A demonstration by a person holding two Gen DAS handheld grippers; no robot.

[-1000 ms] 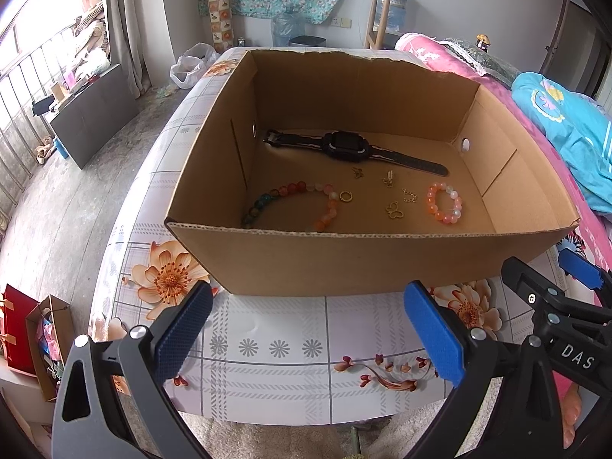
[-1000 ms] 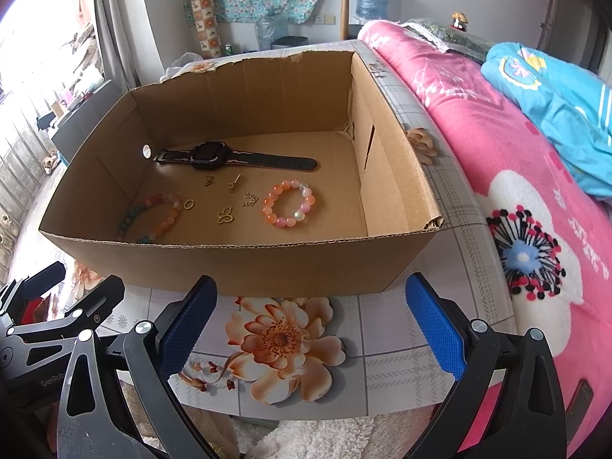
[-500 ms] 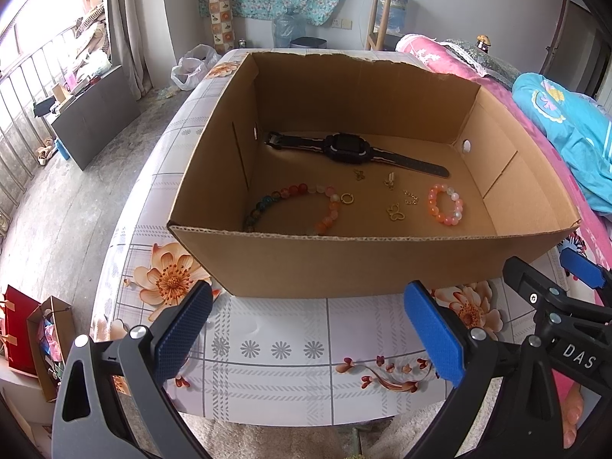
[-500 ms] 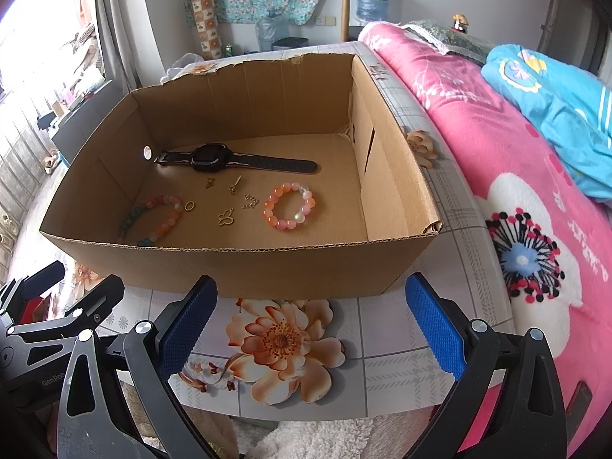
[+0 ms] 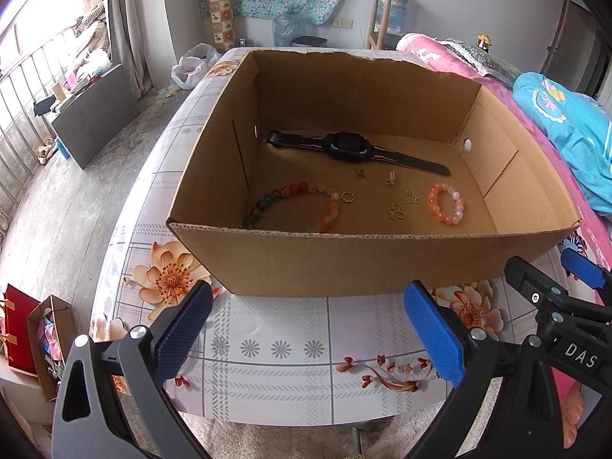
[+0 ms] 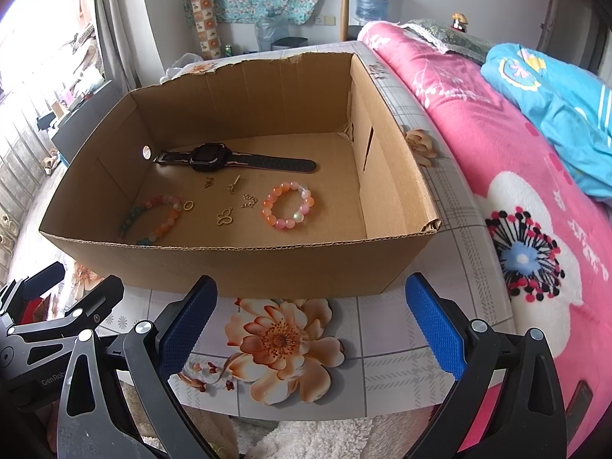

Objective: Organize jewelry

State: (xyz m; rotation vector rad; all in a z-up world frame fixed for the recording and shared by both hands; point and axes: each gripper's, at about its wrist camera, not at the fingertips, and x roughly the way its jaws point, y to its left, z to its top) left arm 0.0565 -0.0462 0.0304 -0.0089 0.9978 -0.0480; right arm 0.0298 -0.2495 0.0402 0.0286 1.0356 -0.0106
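Left gripper (image 5: 306, 334) nearest, jaws spread wide, nothing between the pads, poised over the table's near edge. Right gripper (image 6: 311, 331) likewise spread and empty, just beside the left one. Both short of the box, not touching it.

Table (image 5: 283, 348) covered in a floral cloth. Cardboard box (image 6: 244, 264) standing open on it, near wall facing the grippers.

On the box floor, front left: long multicoloured bead bracelet (image 5: 298, 201), partly hidden by the near wall. Gold ring (image 5: 347, 197) just beside it. Butterfly charm (image 5: 396, 210) and chain piece (image 5: 411, 196) at centre. Small orange-pink bracelet (image 6: 288, 204) to the right, apart from the charms. Two further small gold pieces (image 5: 376, 178) behind. Black watch (image 5: 352, 147) laid flat, farthest back.

Pink bed (image 6: 516, 176) to the right of the table.
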